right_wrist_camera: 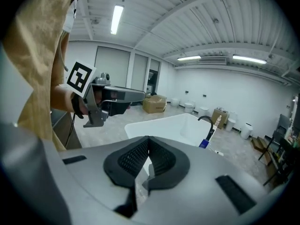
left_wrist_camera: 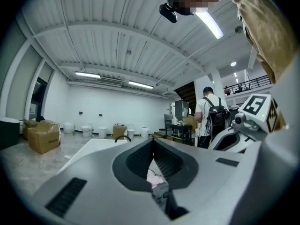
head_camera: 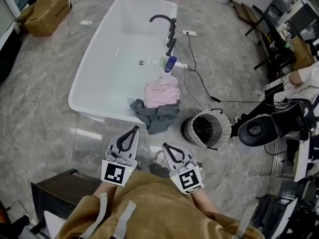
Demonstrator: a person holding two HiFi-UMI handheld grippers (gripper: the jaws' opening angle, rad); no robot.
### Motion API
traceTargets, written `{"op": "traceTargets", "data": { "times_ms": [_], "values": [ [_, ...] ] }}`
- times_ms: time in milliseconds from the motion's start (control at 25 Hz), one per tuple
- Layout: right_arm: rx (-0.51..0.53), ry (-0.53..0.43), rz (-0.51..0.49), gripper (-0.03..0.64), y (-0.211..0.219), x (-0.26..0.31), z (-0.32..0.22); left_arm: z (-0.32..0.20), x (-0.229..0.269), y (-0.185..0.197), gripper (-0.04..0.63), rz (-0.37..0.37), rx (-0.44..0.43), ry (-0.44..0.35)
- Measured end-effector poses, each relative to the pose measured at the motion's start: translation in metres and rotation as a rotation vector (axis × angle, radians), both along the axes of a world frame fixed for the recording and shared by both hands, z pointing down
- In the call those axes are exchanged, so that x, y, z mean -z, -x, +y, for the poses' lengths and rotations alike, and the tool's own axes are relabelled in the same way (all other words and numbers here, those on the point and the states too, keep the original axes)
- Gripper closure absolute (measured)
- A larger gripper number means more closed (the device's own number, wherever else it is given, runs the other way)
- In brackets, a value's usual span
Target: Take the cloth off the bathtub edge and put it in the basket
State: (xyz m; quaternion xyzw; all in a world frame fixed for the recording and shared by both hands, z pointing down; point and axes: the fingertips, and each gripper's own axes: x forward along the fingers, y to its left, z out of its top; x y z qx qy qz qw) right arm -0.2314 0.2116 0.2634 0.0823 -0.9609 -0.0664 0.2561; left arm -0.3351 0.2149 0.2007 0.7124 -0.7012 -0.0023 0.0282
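A pink cloth (head_camera: pixel 162 91) and a dark grey cloth (head_camera: pixel 157 116) lie draped over the near right edge of the white bathtub (head_camera: pixel 97 71). The round wicker basket (head_camera: pixel 209 128) stands on the floor just right of them. My left gripper (head_camera: pixel 136 129) is shut and holds nothing, hovering below the tub's near end. Beside it, my right gripper (head_camera: pixel 165 146) is also shut and holds nothing. In the left gripper view the pink cloth (left_wrist_camera: pixel 153 175) and the grey cloth (left_wrist_camera: pixel 162 191) show past the shut jaws. The right gripper view shows the bathtub (right_wrist_camera: pixel 173 125) ahead.
A black faucet (head_camera: pixel 163 19) and a blue bottle (head_camera: pixel 171 63) sit on the tub's right rim. Cables trail across the floor toward a black seat (head_camera: pixel 256 129). A cardboard box (head_camera: pixel 47 11) is at the far left, a dark cabinet (head_camera: pixel 57 193) near left. A person with a backpack (left_wrist_camera: pixel 213 118) stands farther off.
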Motion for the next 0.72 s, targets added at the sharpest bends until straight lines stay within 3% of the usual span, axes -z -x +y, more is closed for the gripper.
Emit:
{"op": "traceTargets", "data": {
  "times_ms": [200,480,720],
  "values": [
    [0.012,-0.013,0.015,0.615,0.005,-0.023,-0.046,-0.024,-0.001,0.005,0.588,-0.027,0.04,0.016],
    [0.066,0.037,0.149,0.449,0.015,-0.111,-0.092,-0.037,-0.042,-0.001,0.589,-0.011,0.103,0.136],
    [0.059,0.017,0.2,0.4,0.04,-0.189,-0.14,-0.062,-0.11,0.009,0.589,0.03,0.131,0.212]
  ]
}}
